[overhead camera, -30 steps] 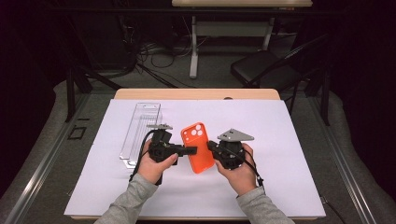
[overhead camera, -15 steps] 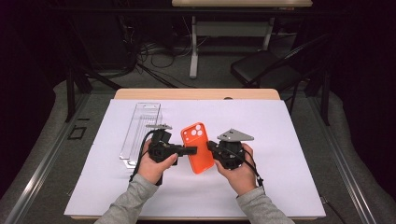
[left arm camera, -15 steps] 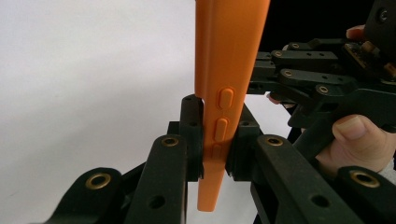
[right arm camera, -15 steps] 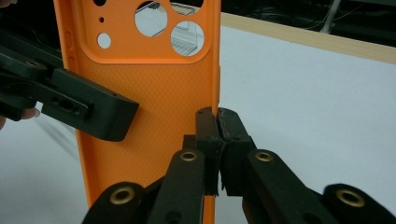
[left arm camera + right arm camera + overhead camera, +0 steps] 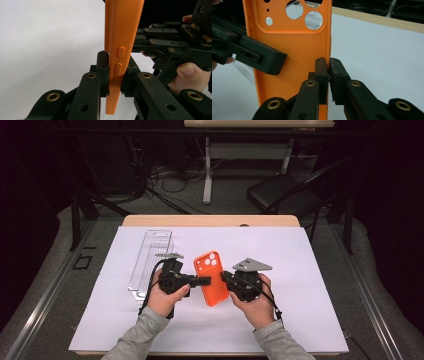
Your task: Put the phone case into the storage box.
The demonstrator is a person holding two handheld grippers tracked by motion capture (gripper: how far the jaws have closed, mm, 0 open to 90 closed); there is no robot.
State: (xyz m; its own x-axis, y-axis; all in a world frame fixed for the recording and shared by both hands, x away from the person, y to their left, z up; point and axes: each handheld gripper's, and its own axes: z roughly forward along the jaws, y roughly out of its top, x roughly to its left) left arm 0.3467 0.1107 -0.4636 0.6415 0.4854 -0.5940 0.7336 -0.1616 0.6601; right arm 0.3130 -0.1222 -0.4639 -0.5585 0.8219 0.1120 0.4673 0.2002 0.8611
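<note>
Nothing has shifted since the earlier frames: both our hands sit where they were and the case hangs between them as before.

Beneath everything lies the white sheet [image 5: 310,270] that covers the table [image 5: 210,220], a plain backdrop that lets the orange stand out. On its left part, beyond our left hand, rests a clear tray [image 5: 150,257], well apart from the work and untouched; we judge it to be the packaging the case belongs with.

Over the middle of the sheet we hold the orange case [image 5: 212,277] by its two long edges, one tool to each side, camera cutouts pointing away from us. Gripping it from opposite edges keeps the soft shell from twisting or sagging, which one grip alone would allow.

Our left gripper [image 5: 202,281] comes in from the left, and in the left gripper view its jaws are clamped on the edge that carries the side buttons [image 5: 119,63], so the case [image 5: 122,30] stands edge-on to that camera. Our right gripper [image 5: 225,279] meets the opposite edge; in the right gripper view its jaws pinch the thin side wall, with the ribbed inside of the case [image 5: 294,50] facing the lens and the left gripper [image 5: 274,61] reaching across it.
</note>
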